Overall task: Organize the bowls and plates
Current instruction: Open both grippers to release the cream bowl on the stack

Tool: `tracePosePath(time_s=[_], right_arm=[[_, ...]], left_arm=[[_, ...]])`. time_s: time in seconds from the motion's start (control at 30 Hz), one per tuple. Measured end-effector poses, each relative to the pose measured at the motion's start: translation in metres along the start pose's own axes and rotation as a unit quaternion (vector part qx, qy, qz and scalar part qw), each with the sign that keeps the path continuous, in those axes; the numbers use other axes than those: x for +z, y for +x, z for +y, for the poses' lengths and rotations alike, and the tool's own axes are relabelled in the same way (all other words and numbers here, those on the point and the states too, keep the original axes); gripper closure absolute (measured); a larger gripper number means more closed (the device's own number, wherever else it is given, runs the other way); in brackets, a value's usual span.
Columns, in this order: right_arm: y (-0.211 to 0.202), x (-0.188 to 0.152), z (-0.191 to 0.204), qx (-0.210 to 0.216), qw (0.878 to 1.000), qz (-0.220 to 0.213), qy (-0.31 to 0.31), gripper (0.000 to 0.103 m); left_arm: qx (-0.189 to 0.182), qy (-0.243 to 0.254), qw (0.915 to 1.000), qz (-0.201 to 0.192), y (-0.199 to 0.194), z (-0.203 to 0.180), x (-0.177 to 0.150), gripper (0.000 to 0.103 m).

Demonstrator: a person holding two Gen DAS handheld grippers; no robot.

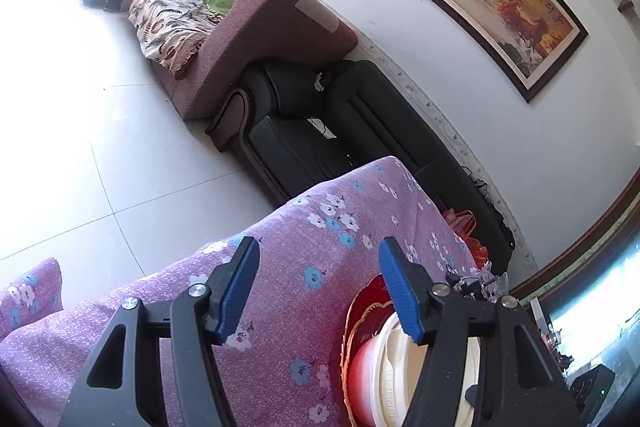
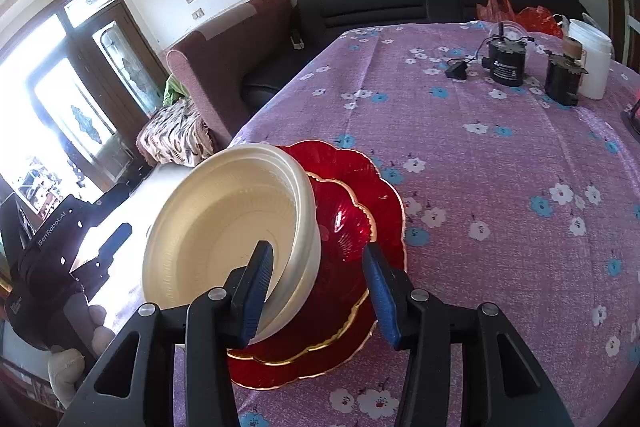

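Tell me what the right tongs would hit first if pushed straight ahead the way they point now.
Probably the cream bowls: the right tongs are open around their rim, with the red plates just beyond. Depth is unclear, so the plates could come first.

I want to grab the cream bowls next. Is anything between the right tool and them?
Nothing visible is. The right tool is open around the near rim of the cream bowls, which sit tilted on the red plates.

Strong daylight is admitted through the glazed door (image 2: 80,99) (blown out white); edges are bent by fisheye distortion.
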State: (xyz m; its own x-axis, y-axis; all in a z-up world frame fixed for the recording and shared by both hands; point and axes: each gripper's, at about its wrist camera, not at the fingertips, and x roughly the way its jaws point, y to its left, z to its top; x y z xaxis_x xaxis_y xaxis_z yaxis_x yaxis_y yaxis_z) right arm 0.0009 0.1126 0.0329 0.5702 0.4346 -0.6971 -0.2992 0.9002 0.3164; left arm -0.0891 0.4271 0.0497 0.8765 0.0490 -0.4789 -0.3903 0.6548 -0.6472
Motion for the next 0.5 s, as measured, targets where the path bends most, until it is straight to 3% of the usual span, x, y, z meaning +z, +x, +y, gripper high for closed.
tracePosePath(time_s=[0.23,0.37,0.5], right_arm=[[-0.028,-0.011,0.0,-0.049,0.998,-0.029,-0.005,0.045],[-0.028,-0.014,-0.004,-0.085,0.996,-0.028,-0.004,0.044],[-0.028,-0.015,-0.01,-0.093,0.995,-0.027,0.02,0.044]], left_arm=[[0.009,-0.014,0.9996,-0.022,-0.009,0.015,0.009,0.04],[0.006,-0.042,0.999,-0.011,-0.006,0.03,0.011,0.04],[0.007,-0.052,0.9986,-0.004,-0.004,0.035,0.012,0.04]])
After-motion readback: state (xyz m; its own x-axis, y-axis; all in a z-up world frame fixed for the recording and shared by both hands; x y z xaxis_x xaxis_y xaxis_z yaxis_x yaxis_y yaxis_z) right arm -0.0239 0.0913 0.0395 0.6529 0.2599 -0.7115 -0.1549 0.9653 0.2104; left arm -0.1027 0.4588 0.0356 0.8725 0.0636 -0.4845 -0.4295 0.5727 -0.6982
